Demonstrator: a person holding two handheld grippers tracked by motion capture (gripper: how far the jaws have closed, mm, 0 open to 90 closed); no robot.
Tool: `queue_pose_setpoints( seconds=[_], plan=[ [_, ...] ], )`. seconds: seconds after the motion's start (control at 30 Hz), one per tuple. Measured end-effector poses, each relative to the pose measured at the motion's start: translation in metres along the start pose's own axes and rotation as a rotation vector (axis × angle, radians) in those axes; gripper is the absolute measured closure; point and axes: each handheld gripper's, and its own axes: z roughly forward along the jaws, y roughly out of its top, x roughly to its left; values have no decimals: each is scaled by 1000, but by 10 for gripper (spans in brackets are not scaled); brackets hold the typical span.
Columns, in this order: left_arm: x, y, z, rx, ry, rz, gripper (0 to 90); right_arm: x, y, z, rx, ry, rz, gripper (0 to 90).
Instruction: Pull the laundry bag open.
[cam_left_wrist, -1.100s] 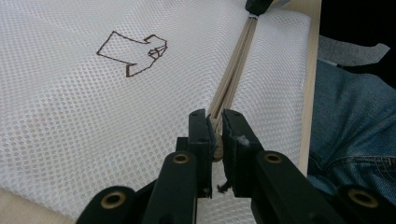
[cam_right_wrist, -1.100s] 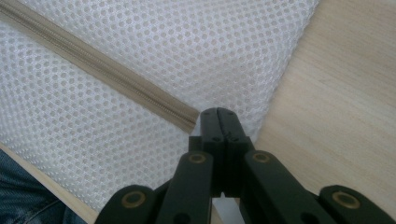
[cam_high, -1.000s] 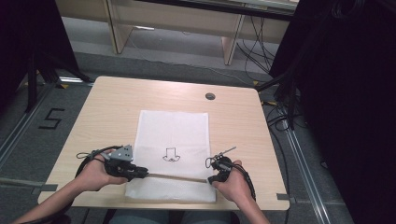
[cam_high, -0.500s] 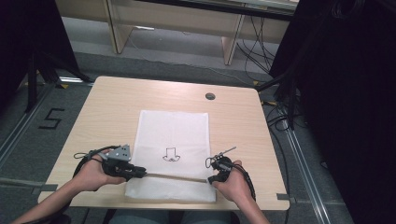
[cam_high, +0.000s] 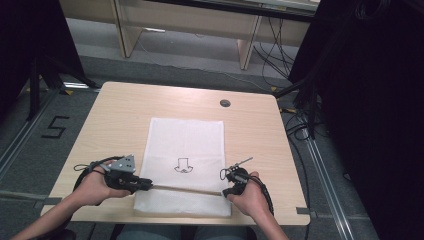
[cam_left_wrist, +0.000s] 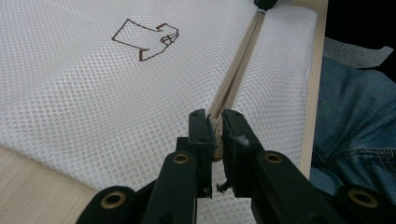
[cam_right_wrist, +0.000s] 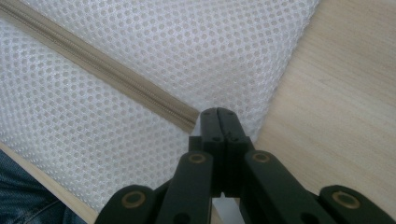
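High view: a white mesh bag (cam_high: 185, 165) lay near the table's (cam_high: 115, 115) front edge. Left gripper view: the left gripper (cam_left_wrist: 215, 127) clamped the zipper's (cam_left_wrist: 240, 70) left end. Right gripper view: the right gripper (cam_right_wrist: 218, 113), jaws together, pinched the bag's right edge; the zip looked fully drawn.

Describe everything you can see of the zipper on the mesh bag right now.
The zipper is a beige strip running across the near end of the white mesh bag, which lies flat on the wooden table. Its teeth look closed along the visible length. The left gripper is shut on its left end, apparently on the pull. The right gripper, jaws together, pinches the bag at the zipper's right end.
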Motion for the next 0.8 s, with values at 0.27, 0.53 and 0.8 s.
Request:
queue_pose_setpoints(
  seconds=[0.27,0.53,0.8],
  plan=[
    [1,-3,-1,8,8,-4,820,0,-1,0,-4,-6,-3,900],
    [2,-7,-4,6,10,-31,820,0,-1,0,-4,-7,-3,900],
    [3,-8,-6,11,13,-35,820,1,-1,-1,6,-6,20,900]
  ],
)
